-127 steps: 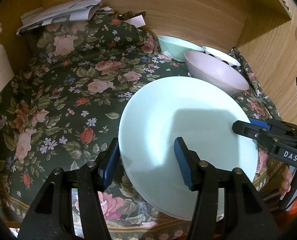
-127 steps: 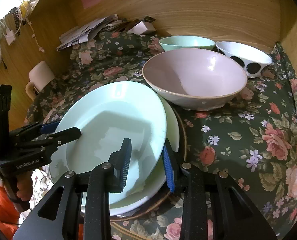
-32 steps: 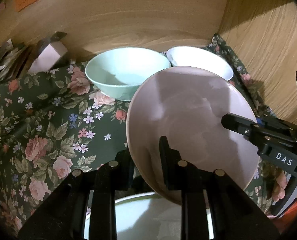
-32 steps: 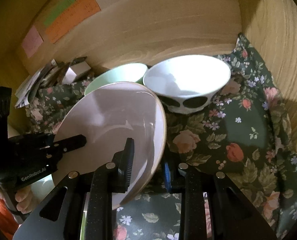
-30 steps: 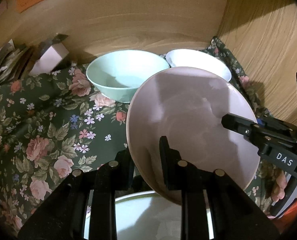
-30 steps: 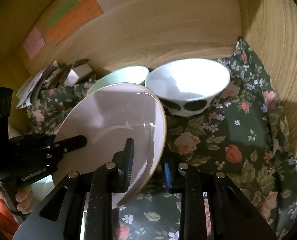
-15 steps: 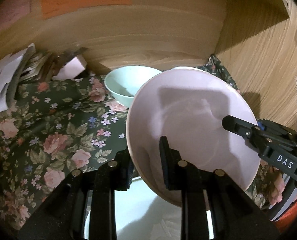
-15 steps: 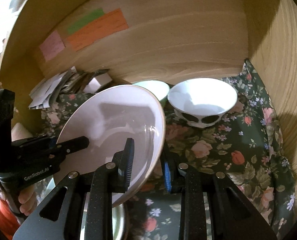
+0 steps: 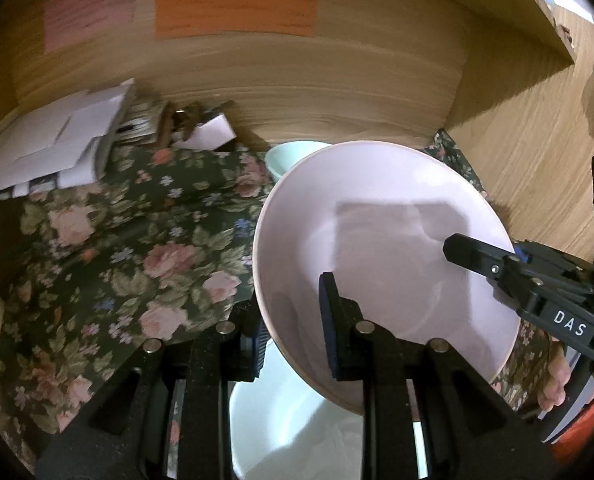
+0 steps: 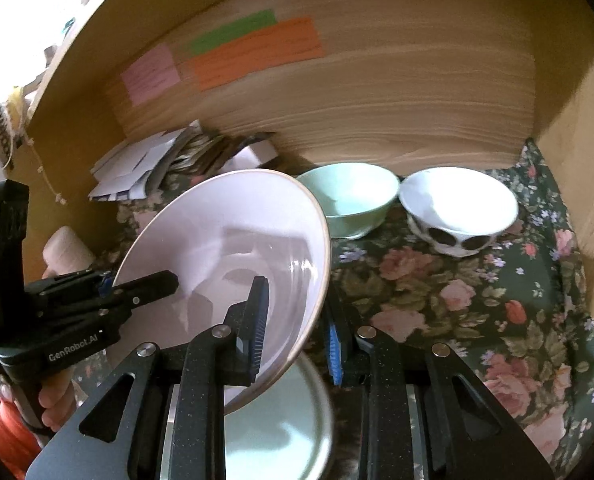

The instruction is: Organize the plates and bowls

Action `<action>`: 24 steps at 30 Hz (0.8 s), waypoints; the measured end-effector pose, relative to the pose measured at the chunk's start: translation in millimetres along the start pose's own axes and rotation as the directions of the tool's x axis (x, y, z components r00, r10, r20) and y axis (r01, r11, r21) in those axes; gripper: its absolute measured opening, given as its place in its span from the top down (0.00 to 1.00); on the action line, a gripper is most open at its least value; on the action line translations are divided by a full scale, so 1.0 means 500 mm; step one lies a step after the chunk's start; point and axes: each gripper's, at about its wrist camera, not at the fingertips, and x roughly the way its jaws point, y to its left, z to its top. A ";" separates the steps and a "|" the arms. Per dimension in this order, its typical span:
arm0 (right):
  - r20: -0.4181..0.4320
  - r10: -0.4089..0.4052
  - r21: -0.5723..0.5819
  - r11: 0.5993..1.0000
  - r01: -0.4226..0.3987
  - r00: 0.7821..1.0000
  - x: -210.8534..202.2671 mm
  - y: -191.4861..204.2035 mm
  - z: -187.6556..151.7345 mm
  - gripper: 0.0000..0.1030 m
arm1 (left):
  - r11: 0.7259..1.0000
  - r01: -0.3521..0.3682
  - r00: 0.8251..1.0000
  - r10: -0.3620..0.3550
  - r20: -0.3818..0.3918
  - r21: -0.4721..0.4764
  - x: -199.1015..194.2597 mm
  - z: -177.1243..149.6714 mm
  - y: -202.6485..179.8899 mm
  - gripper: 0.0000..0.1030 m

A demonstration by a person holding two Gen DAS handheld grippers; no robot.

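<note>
A large pink bowl [image 9: 377, 240] hangs tilted above the floral cloth, held at opposite rims by both grippers. My left gripper [image 9: 293, 332] is shut on its left rim, one pad inside and one outside. My right gripper [image 10: 295, 332] is shut on the right rim of the pink bowl [image 10: 225, 248] the same way. Under the bowl sits a stack of mint plates [image 10: 277, 432], also visible as mint plates [image 9: 297, 420] in the left wrist view. At the back stand a mint bowl [image 10: 349, 196] and a white bowl with dark spots [image 10: 457, 208].
Wooden walls close the back [image 10: 377, 100] and the right side [image 10: 577, 140]. Coloured paper notes [image 9: 233, 12] are stuck on the back wall. A heap of papers [image 9: 57, 144] lies at the back left. A pale mug [image 10: 65, 244] stands at the left. Floral cloth [image 10: 497, 320] covers the surface.
Both grippers have lifted the pink bowl and drawn it back from the rear wall. The mint and white bowls now look smaller and farther; more of the mint plates shows below.
</note>
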 end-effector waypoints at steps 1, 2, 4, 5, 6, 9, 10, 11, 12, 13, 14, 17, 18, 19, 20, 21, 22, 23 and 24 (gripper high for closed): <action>-0.001 0.004 -0.006 1.000 -0.004 1.000 0.001 0.010 -0.001 0.77 | 1.000 -0.005 1.000 0.005 0.005 -0.006 -0.008 -0.004 0.007 0.78; -0.002 0.009 -0.012 1.000 -0.009 1.000 0.001 0.019 -0.002 0.77 | 1.000 -0.010 1.000 0.010 0.009 -0.008 -0.013 -0.007 0.012 0.78; -0.004 0.020 -0.023 1.000 -0.020 1.000 0.004 0.039 -0.006 0.77 | 1.000 -0.023 1.000 0.023 0.018 -0.017 -0.027 -0.015 0.025 0.78; -0.006 0.023 -0.028 0.999 -0.024 1.000 0.004 0.045 -0.007 0.77 | 0.999 -0.028 0.999 0.028 0.020 -0.023 -0.033 -0.020 0.031 0.78; -0.007 0.029 -0.033 0.999 -0.029 1.000 0.005 0.053 -0.008 0.77 | 0.999 -0.031 0.999 0.031 0.022 -0.029 -0.040 -0.025 0.039 0.78; -0.014 0.047 -0.046 0.998 -0.047 0.999 0.011 0.079 -0.014 0.77 | 0.998 -0.046 0.998 0.048 0.033 -0.045 -0.060 -0.039 0.060 0.78; -0.016 0.053 -0.052 0.997 -0.053 0.998 0.014 0.088 -0.016 0.77 | 0.997 -0.051 0.998 0.053 0.035 -0.053 -0.066 -0.044 0.068 0.78; -0.018 0.058 -0.056 0.997 -0.059 0.998 0.016 0.095 -0.018 0.77 | 0.997 -0.054 0.998 0.056 0.036 -0.059 -0.070 -0.048 0.074 0.78; -0.020 0.065 -0.060 0.996 -0.066 0.998 0.018 0.102 -0.020 0.77 | 0.996 -0.059 0.997 0.062 0.038 -0.066 -0.075 -0.052 0.081 0.78; -0.023 0.073 -0.065 0.995 -0.074 0.997 0.020 0.111 -0.022 0.77 | 0.995 -0.063 0.997 0.066 0.039 -0.074 -0.080 -0.057 0.089 0.78; -0.025 0.078 -0.070 0.994 -0.080 0.997 0.021 0.119 -0.024 0.77 | 0.994 -0.067 0.997 0.071 0.038 -0.087 -0.085 -0.063 0.098 0.78; -0.033 0.092 -0.087 0.992 -0.095 0.995 0.026 0.142 -0.031 0.77 | 0.991 -0.073 0.996 0.078 0.037 -0.116 -0.098 -0.078 0.121 0.78; -0.037 0.098 -0.090 0.991 -0.101 0.995 0.029 0.148 -0.033 0.77 | 0.989 -0.078 0.996 0.083 0.037 -0.123 -0.104 -0.083 0.128 0.78; -0.041 0.103 -0.095 0.990 -0.106 0.994 0.032 0.156 -0.035 0.77 | 0.988 -0.084 0.995 0.089 0.039 -0.129 -0.109 -0.088 0.132 0.78; -0.044 0.107 -0.099 0.989 -0.111 0.993 0.034 0.163 -0.038 0.77 | 0.987 -0.088 0.995 0.094 0.040 -0.133 -0.113 -0.094 0.137 0.78; -0.046 0.110 -0.103 0.988 -0.115 0.993 0.035 0.168 -0.040 0.77 | 0.986 -0.093 0.994 0.099 0.041 -0.137 -0.118 -0.100 0.142 0.78; -0.050 0.117 -0.108 0.987 -0.122 0.992 0.038 0.176 -0.043 0.77 | 0.985 -0.098 0.994 0.105 0.042 -0.142 -0.123 -0.105 0.148 0.78; -0.052 0.121 -0.110 0.986 -0.126 0.991 0.037 0.182 -0.045 0.77 | 0.984 -0.102 0.993 0.109 0.042 -0.147 -0.127 -0.109 0.152 0.78; -0.055 0.125 -0.113 0.985 -0.130 0.991 0.039 0.188 -0.047 0.77 | 0.983 -0.105 0.993 0.113 0.042 -0.153 -0.131 -0.114 0.158 0.78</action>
